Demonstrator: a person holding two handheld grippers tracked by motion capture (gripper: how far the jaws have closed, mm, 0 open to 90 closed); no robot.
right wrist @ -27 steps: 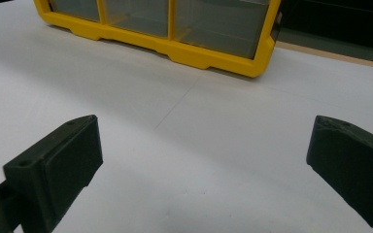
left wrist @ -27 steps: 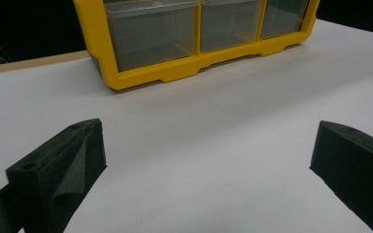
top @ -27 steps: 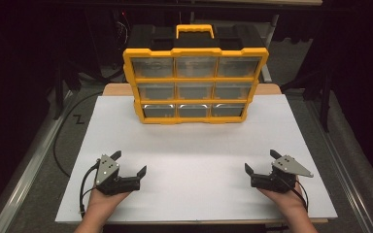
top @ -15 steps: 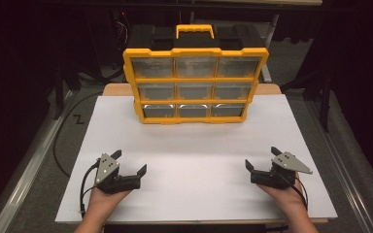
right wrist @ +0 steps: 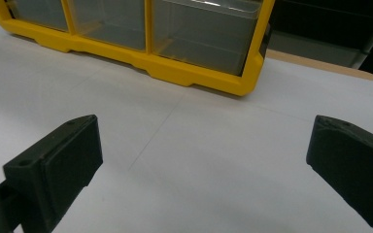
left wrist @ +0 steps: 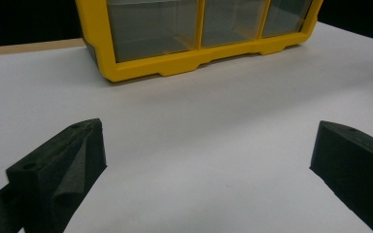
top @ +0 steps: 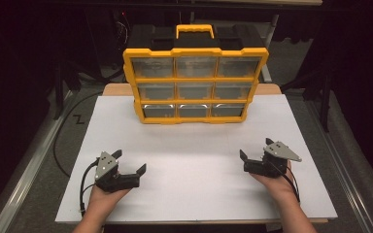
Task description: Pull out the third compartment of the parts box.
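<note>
- Resting low on the white table (top: 194, 141), the left gripper (top: 126, 167) is sitting with its jaws spread wide and nothing between them; the left gripper view is showing bare white surface in the gap.
- Mirroring it at the other side, the right gripper (top: 255, 155) is also standing wide apart and empty, its jaws pointing inward and toward the far end of the table.
- Both are lying near the person's edge, well apart from each other and from the work, which I am reading as a ready pose that is leaving the middle free for a reach forward.
- Standing upright at the far end, the yellow drawer organizer (top: 195, 85) is facing the person, so its nine clear drawers are presenting their fronts to the jaws.
- Its handle (top: 194, 30) is sticking up on top, presumably for carrying.
- Drawer contents are proving hard to make out: the fronts are looking grey and glary.
- Each gripper view is cutting off the upper rows, and the dark surroundings are hiding whatever is behind.
</note>
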